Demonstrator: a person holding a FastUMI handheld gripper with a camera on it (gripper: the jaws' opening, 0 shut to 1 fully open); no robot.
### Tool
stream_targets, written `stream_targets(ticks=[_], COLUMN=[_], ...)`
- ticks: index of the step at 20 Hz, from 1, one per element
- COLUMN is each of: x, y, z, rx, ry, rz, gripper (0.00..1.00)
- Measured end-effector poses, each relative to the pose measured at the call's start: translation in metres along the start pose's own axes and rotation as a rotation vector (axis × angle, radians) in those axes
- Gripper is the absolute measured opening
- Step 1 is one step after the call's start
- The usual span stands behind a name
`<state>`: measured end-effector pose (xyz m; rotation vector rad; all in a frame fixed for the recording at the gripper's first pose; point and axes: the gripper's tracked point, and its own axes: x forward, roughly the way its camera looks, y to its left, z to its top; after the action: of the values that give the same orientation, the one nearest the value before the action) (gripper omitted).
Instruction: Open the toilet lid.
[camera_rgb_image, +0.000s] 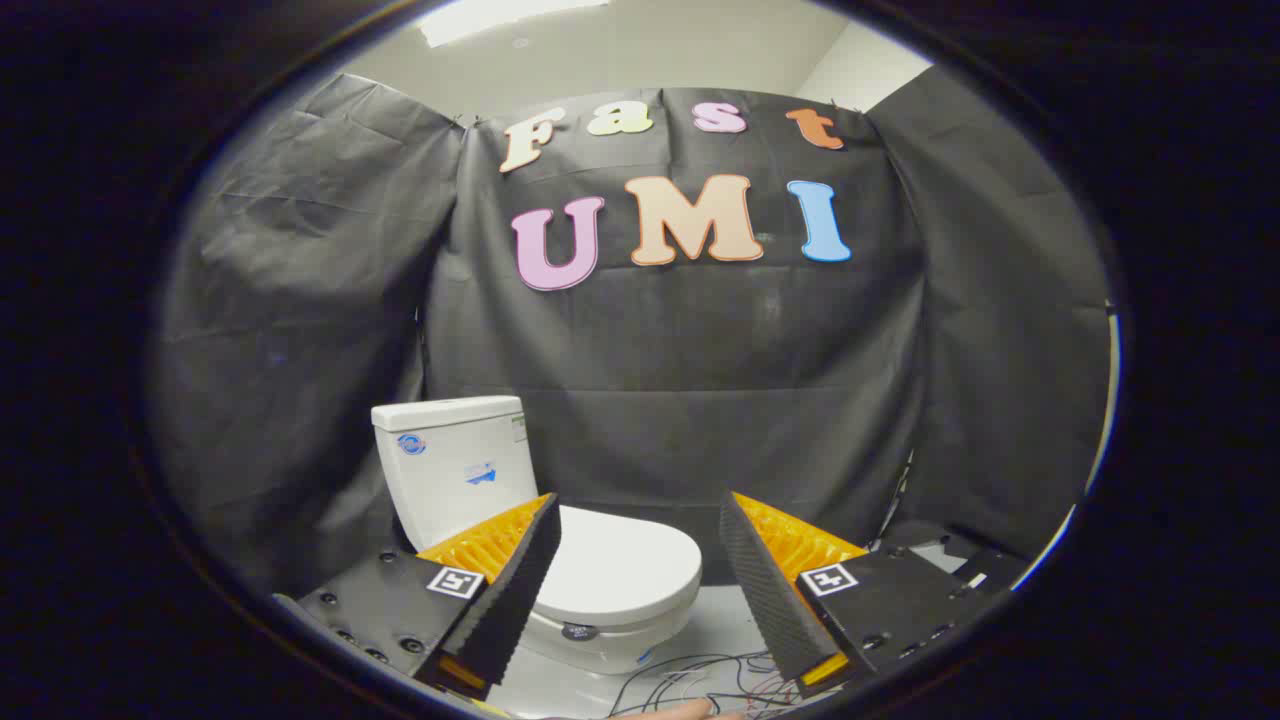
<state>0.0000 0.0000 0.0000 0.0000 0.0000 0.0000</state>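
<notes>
gripper (640, 560): jaws spread wide, holding nothing | toilet lid (620, 565): down flat on the bowl, ahead of the fingers, nearer the left one | tank (450, 455): upright behind lid, against booth wall | wires (700, 675): loose on floor below bowl

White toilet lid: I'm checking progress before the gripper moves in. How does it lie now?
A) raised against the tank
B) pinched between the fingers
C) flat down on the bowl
C: the white toilet lid lies flat on the bowl, ahead of the open gripper, whose fingers touch nothing.
</notes>
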Motion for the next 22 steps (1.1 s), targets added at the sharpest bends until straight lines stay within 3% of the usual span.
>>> stream_targets(ticks=[4, 9, 11, 13, 17, 22], x=[0.014, 0.069, 0.084, 0.102, 0.107, 0.098], y=[0.001, 0.019, 0.032, 0.049, 0.052, 0.064], z=[-0.002, -0.024, -0.024, -0.032, -0.096, -0.117], rx=[0.008, -0.052, -0.061, -0.024, 0.017, 0.154], ry=[-0.002, 0.099, 0.071, 0.049, 0.174, 0.187], rz=[0.000, 0.040, 0.059, 0.109, 0.081, 0.048], gripper=[0.99, 0.99, 0.99, 0.99, 0.98, 0.98])
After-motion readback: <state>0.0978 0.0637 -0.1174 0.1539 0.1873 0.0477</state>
